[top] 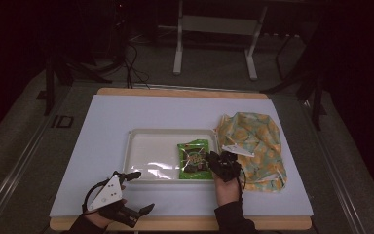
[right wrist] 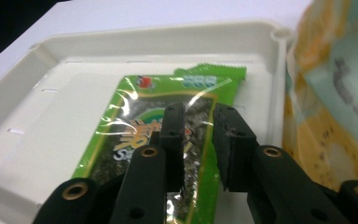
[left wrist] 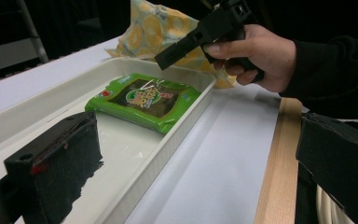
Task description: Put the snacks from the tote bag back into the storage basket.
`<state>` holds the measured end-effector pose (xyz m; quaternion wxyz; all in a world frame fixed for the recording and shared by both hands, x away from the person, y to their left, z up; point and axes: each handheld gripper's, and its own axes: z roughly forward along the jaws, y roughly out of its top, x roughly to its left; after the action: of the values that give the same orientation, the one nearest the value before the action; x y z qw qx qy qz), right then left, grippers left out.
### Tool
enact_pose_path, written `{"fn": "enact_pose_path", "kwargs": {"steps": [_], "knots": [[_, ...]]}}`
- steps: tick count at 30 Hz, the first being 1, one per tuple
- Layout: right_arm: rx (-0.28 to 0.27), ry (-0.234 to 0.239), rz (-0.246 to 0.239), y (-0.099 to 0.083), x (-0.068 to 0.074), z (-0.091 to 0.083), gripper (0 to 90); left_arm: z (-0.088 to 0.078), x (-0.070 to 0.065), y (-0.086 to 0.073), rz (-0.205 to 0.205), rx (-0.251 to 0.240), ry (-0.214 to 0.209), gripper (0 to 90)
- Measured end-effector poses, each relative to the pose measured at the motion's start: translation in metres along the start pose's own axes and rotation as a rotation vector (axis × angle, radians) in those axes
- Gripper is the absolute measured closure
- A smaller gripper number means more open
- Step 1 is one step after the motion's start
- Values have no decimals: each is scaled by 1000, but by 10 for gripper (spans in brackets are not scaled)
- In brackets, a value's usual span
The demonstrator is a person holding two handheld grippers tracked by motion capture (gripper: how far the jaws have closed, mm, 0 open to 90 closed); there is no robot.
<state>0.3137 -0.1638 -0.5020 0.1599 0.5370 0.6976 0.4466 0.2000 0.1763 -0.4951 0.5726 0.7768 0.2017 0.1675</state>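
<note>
Black jaws of the left gripper (top: 141,191) stood wide apart at the table's near edge, one jaw over the white tray's (top: 146,141) front rim and the other over the wooden table edge (top: 185,223), with nothing between them. A grey three-cornered plate (top: 106,193) sat on top of that gripper.

Farther in, the right gripper (right wrist: 198,122) hovered over the green snack packet (right wrist: 168,116), its jaws slightly parted with a narrow gap and holding nothing; whether the tips touched the wrapper could not be told. The packet lay flat in the tray's right end, close to the right wall, its shiny film catching glare.

Just beside the tray on the right, a crumpled cloth bag (top: 255,141) with yellow and teal print rested on the white tabletop sheet (top: 107,122). In the left gripper view, the person's right hand (left wrist: 256,56) wrapped the right gripper's handle.
</note>
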Motion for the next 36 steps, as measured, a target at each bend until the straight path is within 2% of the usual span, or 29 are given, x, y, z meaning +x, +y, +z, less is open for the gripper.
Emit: {"fn": "enact_pose_path", "kwargs": {"steps": [1, 2, 6, 7, 8, 14, 17, 18, 19, 24, 26, 33, 36], "knots": [[0, 0, 0, 0, 0, 0, 733, 0, 0, 0, -1, 0, 1, 4], [-2, 1, -26, 4, 3, -2, 717, 0, 0, 0, 0, 0, 0, 4], [-26, 2, -80, 18, 6, -7, 685, 0, 0, 0, 1, 0, 0, 4], [-26, 2, -80, 18, 6, -7, 685, 0, 0, 0, 0, 0, 0, 4], [-29, 7, -102, 26, 6, -9, 677, 0, 0, 0, 0, 0, -1, 4], [-21, 44, -132, 45, 2, -13, 623, 0, 0, 0, 0, 0, 1, 3], [-11, 72, -152, 58, 0, -16, 500, 0, 0, 0, 0, -1, 1, 4], [-11, 72, -152, 58, 0, -16, 500, 0, 0, 0, 0, 0, 2, 4], [-5, 70, -180, 63, 0, -17, 436, 0, 0, 0, -1, -1, 2, 4], [-14, 81, -194, 71, -2, -21, 349, 0, 0, 0, -3, -1, 2, 4], [-24, 102, -205, 78, -4, -25, 260, 0, 0, 0, -3, -1, 3, 4], [-18, 111, -249, 89, -6, -33, 161, 0, 1, 0, -3, 1, 4, 4], [-39, 100, -266, 92, -10, -38, 147, 0, 1, 0, -4, 2, 5, 4]]}}
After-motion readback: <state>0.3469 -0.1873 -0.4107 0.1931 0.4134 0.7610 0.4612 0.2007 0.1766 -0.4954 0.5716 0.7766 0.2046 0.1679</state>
